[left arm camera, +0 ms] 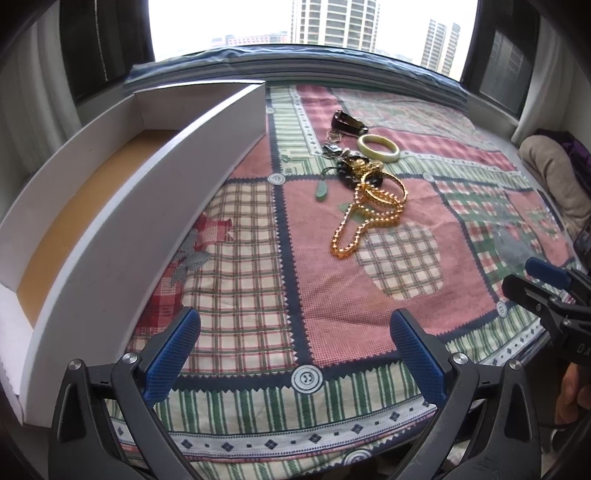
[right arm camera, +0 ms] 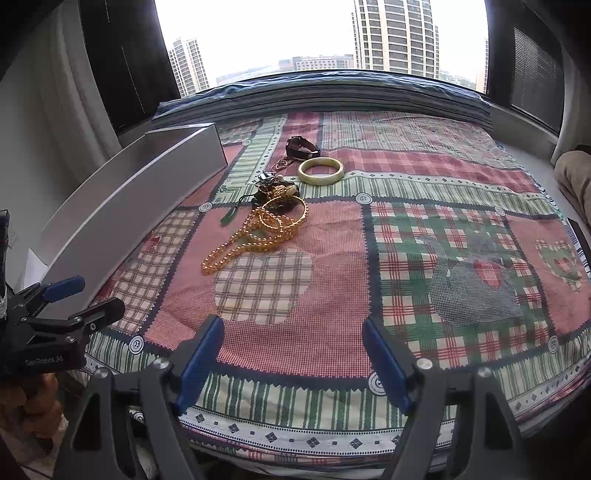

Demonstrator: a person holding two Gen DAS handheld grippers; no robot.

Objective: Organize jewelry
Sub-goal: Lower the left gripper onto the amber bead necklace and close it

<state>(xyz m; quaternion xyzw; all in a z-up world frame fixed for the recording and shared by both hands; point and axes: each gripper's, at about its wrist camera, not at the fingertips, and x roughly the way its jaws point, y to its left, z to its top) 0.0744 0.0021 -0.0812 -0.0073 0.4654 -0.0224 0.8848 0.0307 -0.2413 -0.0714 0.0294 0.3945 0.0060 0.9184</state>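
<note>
Fingers spread wide, empty: left gripper (left arm camera: 295,354), right gripper (right arm camera: 293,360) hover level over cloth (right arm camera: 332,295)

We see a patchwork plaid cloth (right arm camera: 369,266) spread over the surface, dark curtains (right arm camera: 122,55) flanking a window (right arm camera: 314,33), and high-rise towers (right arm camera: 395,33) outside.

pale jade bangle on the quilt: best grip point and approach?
Take the pale jade bangle from above, one finger inside the ring and one outside, pinching its right rim. It lies flat on the patchwork quilt, so no side edge offers itself. Its left side sits close to the thin rings and the watch; the right side is free. The right tool is open.
</note>
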